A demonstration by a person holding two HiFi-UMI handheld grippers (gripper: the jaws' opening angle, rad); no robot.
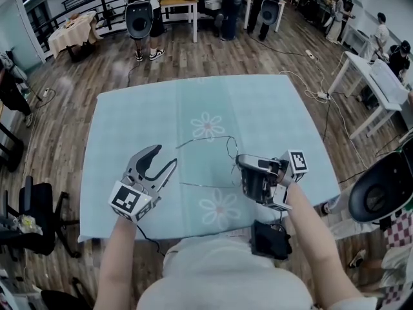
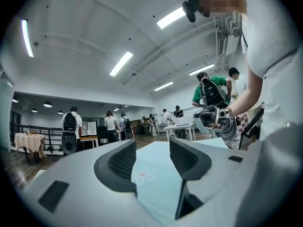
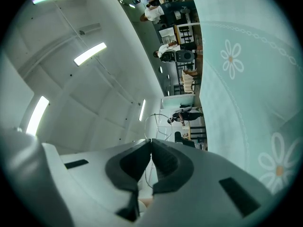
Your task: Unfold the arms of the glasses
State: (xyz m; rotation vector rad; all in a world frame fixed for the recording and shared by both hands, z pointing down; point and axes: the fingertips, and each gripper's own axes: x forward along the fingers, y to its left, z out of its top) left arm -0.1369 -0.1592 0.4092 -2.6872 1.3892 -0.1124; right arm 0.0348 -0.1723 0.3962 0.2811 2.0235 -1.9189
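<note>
Your right gripper (image 1: 242, 166) has its jaws pressed together on the thin wire frame of the glasses (image 1: 213, 137), over the near middle of the bench (image 1: 116, 118). A pale blue flowered cloth (image 1: 271, 115) covers the bench. Both wire arms reach out toward your left gripper (image 1: 164, 159). Its jaws are spread wide with nothing between them, close to the glasses but not touching them.

Your cloth (image 1: 129, 121) is pale teal with white daisies; your glasses (image 1: 206, 137) are silver wire; the floor (image 1: 64, 76) is brown wood.
</note>
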